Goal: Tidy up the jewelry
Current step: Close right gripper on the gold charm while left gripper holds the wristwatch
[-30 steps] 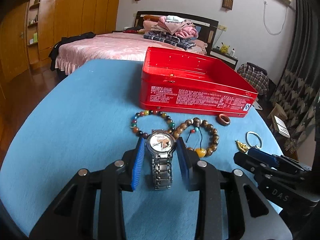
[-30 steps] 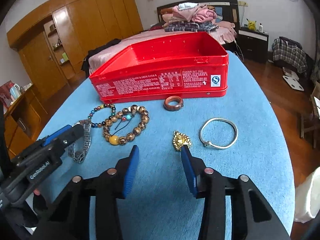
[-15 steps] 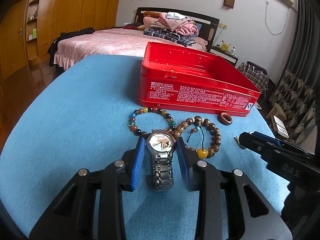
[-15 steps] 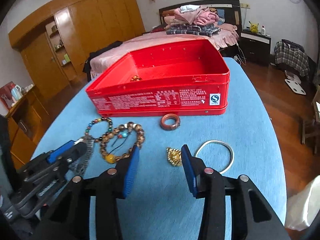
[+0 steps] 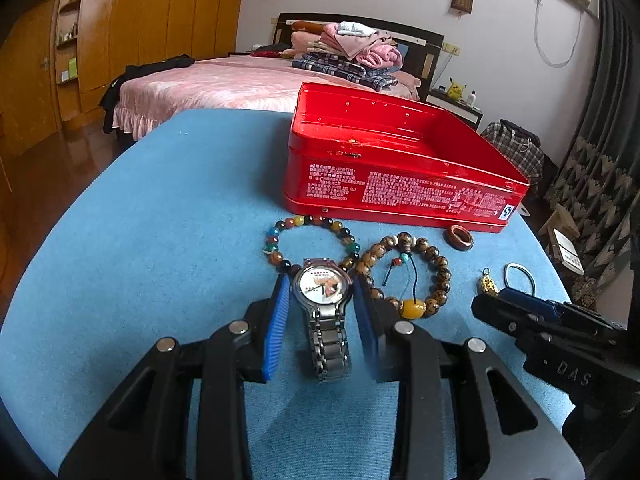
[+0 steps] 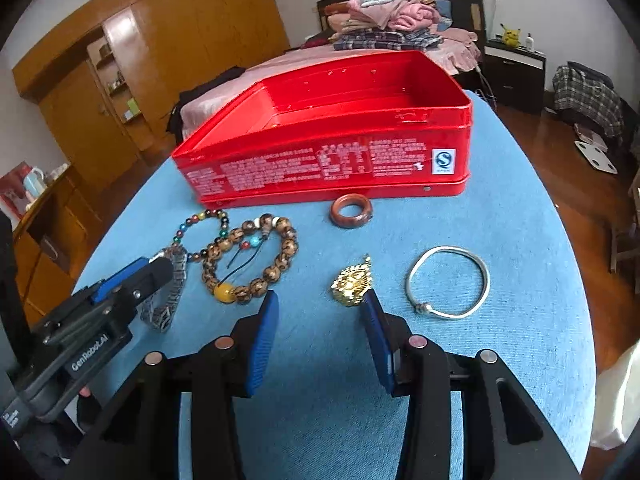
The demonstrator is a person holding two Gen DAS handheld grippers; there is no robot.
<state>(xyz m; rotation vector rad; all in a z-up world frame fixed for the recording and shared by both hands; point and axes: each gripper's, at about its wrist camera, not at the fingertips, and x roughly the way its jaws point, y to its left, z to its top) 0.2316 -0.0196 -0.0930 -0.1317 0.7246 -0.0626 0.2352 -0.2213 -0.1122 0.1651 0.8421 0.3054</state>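
A silver wristwatch (image 5: pixel 322 286) lies on the blue tabletop (image 5: pixel 160 220), its case between the blue pads of my left gripper (image 5: pixel 320 280), which is shut on it. My right gripper (image 6: pixel 320 298) stands open over bare cloth with nothing between its pads. A gold pendant (image 6: pixel 352 284) lies just ahead of its right fingertip, and a silver bangle (image 6: pixel 448 280) lies further right. A multicoloured bead bracelet (image 5: pixel 310 222), a brown bead bracelet (image 5: pixel 440 260) and a brown ring (image 5: pixel 459 237) lie before the open red tin (image 5: pixel 400 188).
The red tin (image 6: pixel 320 168) stands at the far side of the round table, open at the top. The table edge curves away close on both sides. Beyond it are a bed with folded clothes, wooden wardrobes and wooden floor.
The right gripper swung up and forward a little, then came back to nearly where it was. The left gripper and the watch have not moved.
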